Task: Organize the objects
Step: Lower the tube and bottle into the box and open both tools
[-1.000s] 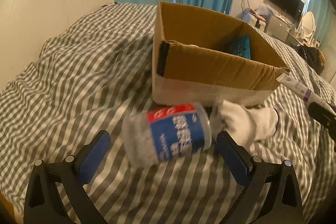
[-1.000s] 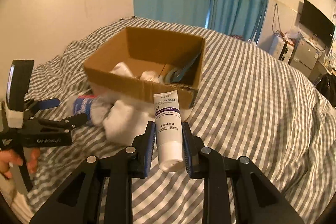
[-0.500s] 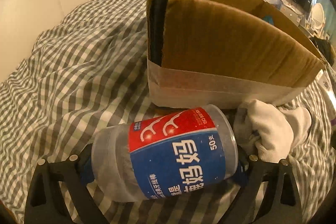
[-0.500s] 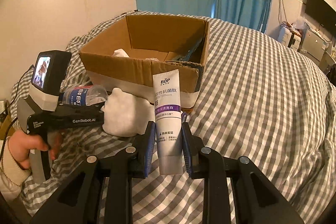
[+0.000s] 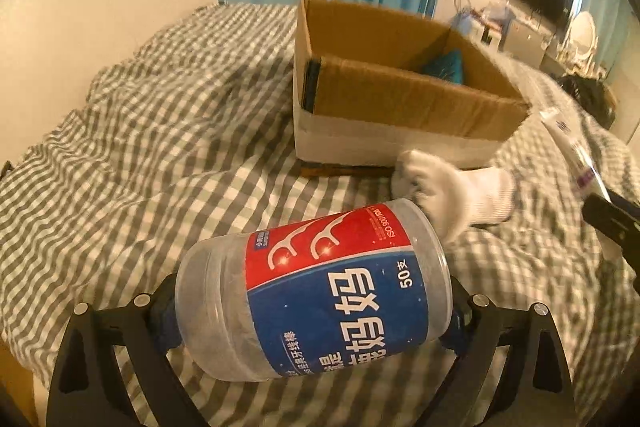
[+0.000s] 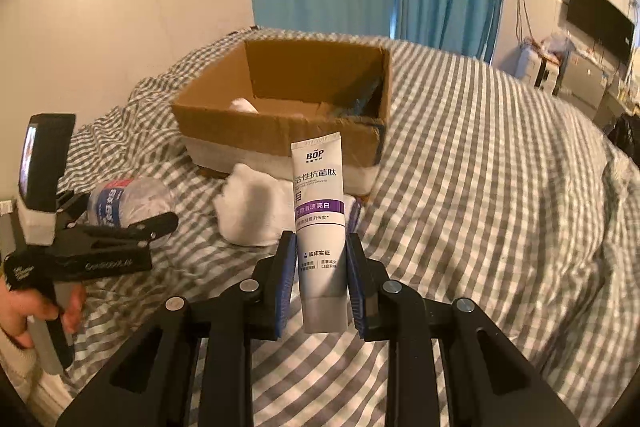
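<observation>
My left gripper (image 5: 312, 311) is shut on a clear jar of floss picks (image 5: 320, 291) with a red and blue label, gripping it by its two ends. The jar lies sideways and is lifted just off the checked duvet. In the right wrist view the jar (image 6: 120, 203) shows in the left gripper (image 6: 124, 227) at the left. My right gripper (image 6: 320, 267) is shut on a white and purple toothpaste tube (image 6: 320, 211), held upright. An open cardboard box (image 5: 400, 99) stands ahead of both. A white sock (image 5: 452, 191) lies against its front.
The box (image 6: 280, 131) holds a teal item (image 5: 444, 65) and white cloth (image 6: 244, 105). A person's hand (image 6: 24, 311) grips the left tool's handle. Grey-checked bedding (image 6: 480, 187) spreads to the right; a wall and blue curtains stand behind.
The left gripper went forward around the lying jar, closed on it and pulled back from the box with it raised. The right gripper kept the tube and shifted slightly.
</observation>
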Motion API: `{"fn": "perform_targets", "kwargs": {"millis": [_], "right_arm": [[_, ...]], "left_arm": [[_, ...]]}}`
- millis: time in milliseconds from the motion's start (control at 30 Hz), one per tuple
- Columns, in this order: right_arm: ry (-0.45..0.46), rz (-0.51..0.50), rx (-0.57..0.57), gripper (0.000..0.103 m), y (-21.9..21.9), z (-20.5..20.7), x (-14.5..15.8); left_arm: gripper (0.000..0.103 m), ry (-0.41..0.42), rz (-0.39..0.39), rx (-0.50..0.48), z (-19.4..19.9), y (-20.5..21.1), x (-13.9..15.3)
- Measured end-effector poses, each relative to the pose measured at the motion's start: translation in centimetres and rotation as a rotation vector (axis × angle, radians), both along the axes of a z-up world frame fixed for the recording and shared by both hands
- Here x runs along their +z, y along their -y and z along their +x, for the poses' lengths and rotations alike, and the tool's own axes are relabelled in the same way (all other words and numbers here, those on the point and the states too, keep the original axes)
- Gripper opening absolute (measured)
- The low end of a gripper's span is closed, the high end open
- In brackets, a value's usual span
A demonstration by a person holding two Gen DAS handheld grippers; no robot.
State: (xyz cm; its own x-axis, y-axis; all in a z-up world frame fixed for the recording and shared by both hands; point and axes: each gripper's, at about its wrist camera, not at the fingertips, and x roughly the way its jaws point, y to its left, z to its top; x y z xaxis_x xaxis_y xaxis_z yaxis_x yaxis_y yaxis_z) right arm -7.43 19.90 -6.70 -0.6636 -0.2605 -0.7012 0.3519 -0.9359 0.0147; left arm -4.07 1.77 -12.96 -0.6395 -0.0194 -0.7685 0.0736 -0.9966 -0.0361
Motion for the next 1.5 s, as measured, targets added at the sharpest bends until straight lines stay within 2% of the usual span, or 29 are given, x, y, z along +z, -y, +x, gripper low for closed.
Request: {"fn": "perform_targets", "kwargs": {"millis": [333, 633, 900, 1167, 1367, 1500], "right_arm": [[-0.143, 0.037, 0.034, 0.024, 2.1, 3.9, 7.2], [-0.206, 0.006, 0.026, 0.024, 1.5, 4.6, 10.9], [-0.255, -0.029, 0.016, 0.024, 0.9, 2.1, 13.6], [-0.300, -0.055, 0.013, 0.024, 1.2, -3.1, 16.1], [-0.305, -0.055, 0.014, 0.024, 2.3, -7.7, 16.3], [-0.294, -0.043, 0.020, 0.024, 3.1, -10.7, 15.5]], "left_arm": [[0.097, -0.126, 0.028, -0.025, 4.0, -1.1, 7.2], [0.097, -0.212, 0.016, -0.059, 3.7, -2.1, 12.0], [0.097, -0.258, 0.017, -0.079, -0.3, -2.6, 14.7], [0.097, -0.287, -0.010, -0.095, -5.9, -3.2, 16.6], [0.097, -0.292, -0.029, -0.099, -10.3, -2.9, 16.4], [0.097, -0.273, -0.045, -0.112, -12.9, -3.2, 14.9]]}}
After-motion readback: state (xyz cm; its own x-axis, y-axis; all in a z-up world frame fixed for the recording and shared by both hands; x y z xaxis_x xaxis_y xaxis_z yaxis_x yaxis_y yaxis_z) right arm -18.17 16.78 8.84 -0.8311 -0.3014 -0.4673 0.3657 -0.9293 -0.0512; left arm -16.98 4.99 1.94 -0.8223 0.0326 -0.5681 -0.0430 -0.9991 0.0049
